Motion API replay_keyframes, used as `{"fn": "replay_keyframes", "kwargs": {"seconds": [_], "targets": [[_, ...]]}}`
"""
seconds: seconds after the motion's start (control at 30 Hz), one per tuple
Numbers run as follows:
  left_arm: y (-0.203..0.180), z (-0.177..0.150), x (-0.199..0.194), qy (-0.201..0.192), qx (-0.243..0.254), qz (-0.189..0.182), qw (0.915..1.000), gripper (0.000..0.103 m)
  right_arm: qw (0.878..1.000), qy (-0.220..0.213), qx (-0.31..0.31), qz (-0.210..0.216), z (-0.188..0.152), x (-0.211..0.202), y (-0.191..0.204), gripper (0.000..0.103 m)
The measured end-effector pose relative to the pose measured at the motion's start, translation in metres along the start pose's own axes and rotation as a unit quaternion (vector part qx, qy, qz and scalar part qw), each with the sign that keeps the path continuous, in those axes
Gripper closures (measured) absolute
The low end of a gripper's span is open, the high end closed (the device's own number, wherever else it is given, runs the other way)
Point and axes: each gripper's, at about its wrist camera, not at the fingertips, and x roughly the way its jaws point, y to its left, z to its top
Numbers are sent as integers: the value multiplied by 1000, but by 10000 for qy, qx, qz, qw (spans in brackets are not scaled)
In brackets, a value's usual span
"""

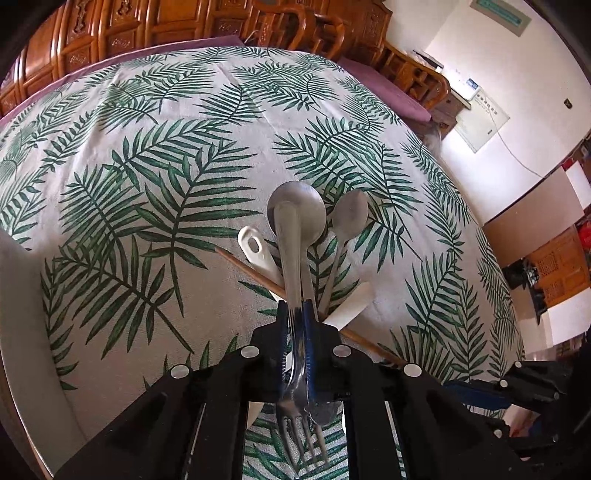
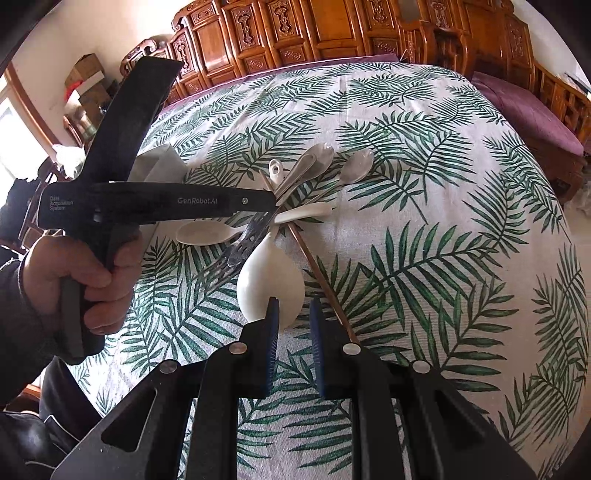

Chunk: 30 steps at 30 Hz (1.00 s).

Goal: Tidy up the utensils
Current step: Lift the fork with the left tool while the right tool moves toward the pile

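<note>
A heap of utensils is seen near the middle of a table covered by a leaf-print cloth (image 1: 155, 206). In the left wrist view, the left gripper (image 1: 295, 314) is closed on the handle of a metal fork (image 1: 295, 373), whose handle runs out toward 12 o'clock and whose tines (image 1: 306, 443) hang back toward 6 o'clock under the gripper body. Beyond the fingertips, a large metal spoon (image 1: 301, 210) is seen at 12 o'clock and a smaller metal spoon (image 1: 351, 214) at 1 o'clock. A white handle with a hole (image 1: 255, 247) is laid at 11 o'clock, and a wooden chopstick (image 1: 251, 271) is crossed under the pile from 10 o'clock to 4 o'clock. In the right wrist view, the right gripper (image 2: 293, 314) is held above the cloth with its blue pads (image 2: 273, 332) narrowly parted and nothing gripped between them. A large white spoon (image 2: 273, 273) is seen just beyond its left fingertip, at 12 o'clock, and the chopstick (image 2: 317, 269) is passed by its right fingertip. A small white spoon (image 2: 207, 232) is laid at 10 o'clock. The left gripper's black body (image 2: 159, 206) is seen at 9 o'clock, held by a hand (image 2: 77, 280). Carved wooden cabinets (image 2: 332, 33) are lined up behind the table.
</note>
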Motion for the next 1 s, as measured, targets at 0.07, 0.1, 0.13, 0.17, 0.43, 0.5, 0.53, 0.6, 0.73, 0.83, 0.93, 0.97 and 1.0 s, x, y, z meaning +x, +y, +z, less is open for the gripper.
{"fn": "replay_keyframes", "kwargs": {"seconds": [0.07, 0.1, 0.13, 0.17, 0.43, 0.5, 0.53, 0.6, 0.73, 0.83, 0.93, 0.97, 1.0], "targets": [[-2, 0, 0, 21, 46, 75, 10000, 97, 10000, -3, 7, -17, 0, -2, 1, 84], [-2, 0, -1, 25, 55, 92, 9999, 97, 10000, -7, 9, -21, 0, -3, 1, 84], [-1, -1, -3, 4, 59, 112, 9999, 100, 10000, -13, 7, -26, 0, -4, 2, 84], [0, -2, -6, -25, 56, 127, 9999, 100, 10000, -19, 4, -28, 1, -5, 2, 84], [13, -7, -15, -44, 62, 343, 9994, 101, 10000, 4, 8, 7, -1, -4, 8, 84], [11, -8, -14, -48, 139, 415, 9990, 101, 10000, 13, -15, 16, -1, -4, 10, 84], [10, -8, -13, -54, 182, 445, 9988, 101, 10000, 16, -21, 16, -1, -4, 10, 84], [6, -7, -12, -57, 278, 493, 9984, 101, 10000, 18, -24, 10, -2, -4, 11, 84], [1, -7, -3, 103, 394, 563, 9976, 98, 10000, 23, -6, -5, -2, -6, 10, 84], [1, -10, 2, 114, 482, 696, 9963, 98, 10000, 35, 11, -21, -3, -6, 8, 84], [5, -9, 2, 116, 384, 591, 9974, 100, 10000, 47, 29, -26, -5, -7, 7, 84], [7, -9, 1, 112, 353, 579, 9976, 101, 10000, 55, 30, -29, -5, -7, 6, 84], [8, -9, 0, 111, 342, 577, 9977, 101, 10000, 58, 32, -31, -5, -6, 7, 84]]}}
